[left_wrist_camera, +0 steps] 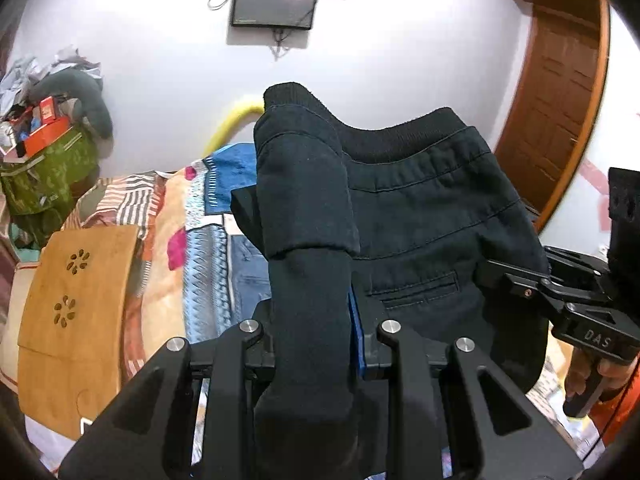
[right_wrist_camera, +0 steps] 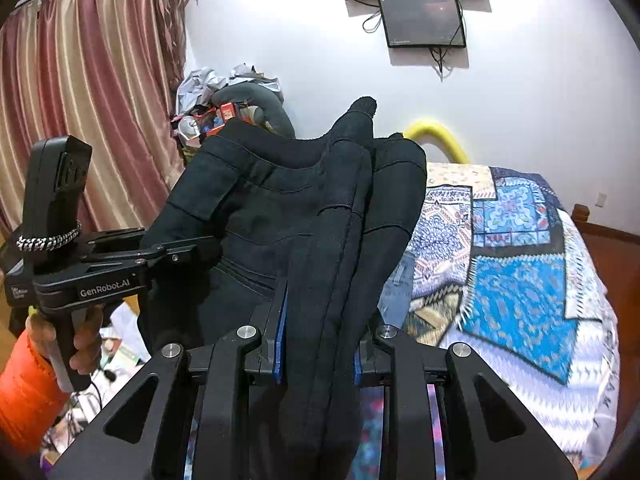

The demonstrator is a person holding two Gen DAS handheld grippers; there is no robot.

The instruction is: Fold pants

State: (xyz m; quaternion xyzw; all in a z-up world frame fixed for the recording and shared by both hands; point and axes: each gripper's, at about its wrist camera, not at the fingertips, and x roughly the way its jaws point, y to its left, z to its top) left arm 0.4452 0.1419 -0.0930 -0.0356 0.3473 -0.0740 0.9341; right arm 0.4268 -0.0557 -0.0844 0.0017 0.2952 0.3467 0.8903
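Black pants [left_wrist_camera: 424, 216] hang in the air between both grippers, waistband up, a back pocket showing. My left gripper [left_wrist_camera: 312, 320] is shut on a bunched fold of the waistband end, which drapes over its fingers. My right gripper [right_wrist_camera: 320, 320] is shut on the other bunched end of the pants [right_wrist_camera: 280, 208]. The right gripper shows at the right edge of the left wrist view [left_wrist_camera: 520, 280], clamped on the cloth. The left gripper shows at the left of the right wrist view [right_wrist_camera: 192, 252], also clamped on the cloth.
A bed with a patchwork blue quilt [right_wrist_camera: 520, 264] lies below, with blue jeans [left_wrist_camera: 248, 268] on it. A wooden board [left_wrist_camera: 76, 304] is at the left. A cluttered pile [left_wrist_camera: 44, 120], curtains [right_wrist_camera: 92, 92], a wall screen [left_wrist_camera: 276, 0] and a door [left_wrist_camera: 560, 92] surround.
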